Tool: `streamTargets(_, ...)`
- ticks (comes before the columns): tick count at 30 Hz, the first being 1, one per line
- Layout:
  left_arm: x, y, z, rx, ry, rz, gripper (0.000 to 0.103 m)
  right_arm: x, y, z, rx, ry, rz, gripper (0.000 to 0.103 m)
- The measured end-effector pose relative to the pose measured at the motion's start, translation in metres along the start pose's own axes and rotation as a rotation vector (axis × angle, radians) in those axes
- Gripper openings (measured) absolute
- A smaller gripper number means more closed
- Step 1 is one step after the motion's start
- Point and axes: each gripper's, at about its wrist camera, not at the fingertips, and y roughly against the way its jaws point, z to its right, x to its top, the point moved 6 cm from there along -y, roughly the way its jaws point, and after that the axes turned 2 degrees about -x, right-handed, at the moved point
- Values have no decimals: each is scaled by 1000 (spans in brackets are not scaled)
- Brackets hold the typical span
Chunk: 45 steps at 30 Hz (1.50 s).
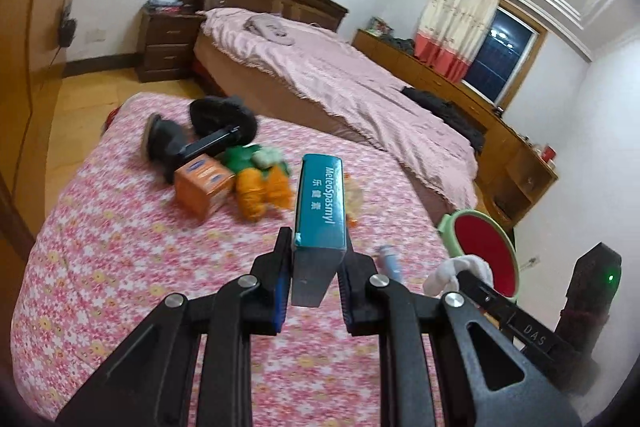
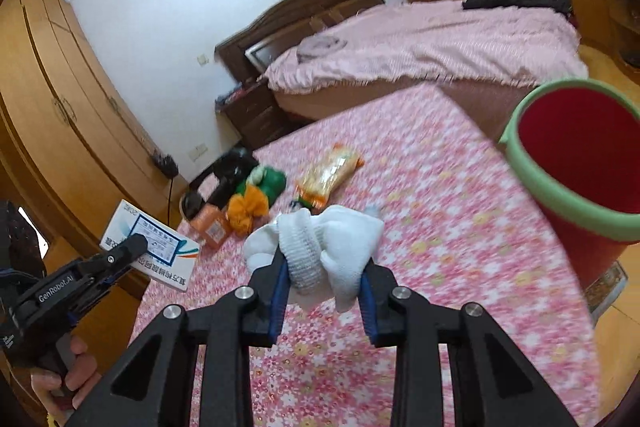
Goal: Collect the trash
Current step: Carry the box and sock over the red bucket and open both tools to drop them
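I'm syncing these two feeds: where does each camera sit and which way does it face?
Left wrist: on the left gripper, over the floral bed; it grips a teal box.
Right wrist: on the right gripper, gripping a white cloth; a hand shows.
Shared: red bin, orange box.

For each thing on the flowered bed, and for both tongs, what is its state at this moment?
Left tongs: shut on the teal medicine box, lifted off the bed.
Right tongs: shut on the white cloth, lifted.
Red bin: upright, open, nothing visible inside.
Orange box: lying on the bed.
Snack packet: lying flat.
Orange and green plush toy: lying beside the orange box.
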Motion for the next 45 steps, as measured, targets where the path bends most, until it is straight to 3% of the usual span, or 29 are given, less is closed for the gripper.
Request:
streamTargets(8, 8, -9, 51, -94, -75, -47, 20, 32, 52, 30, -86, -28, 111, 33)
streamTargets(19, 10, -47, 131, -217, -158, -141, 20, 62, 85, 99, -191, -122, 134, 33)
streamTargets(31, -7, -114, 215, -331, -189, -229, 20, 71, 76, 182, -264, -224, 127, 33)
streamTargets(45, -43, -196, 275, -338, -267, -341, 20, 65, 61, 247, -334, -262, 138, 37)
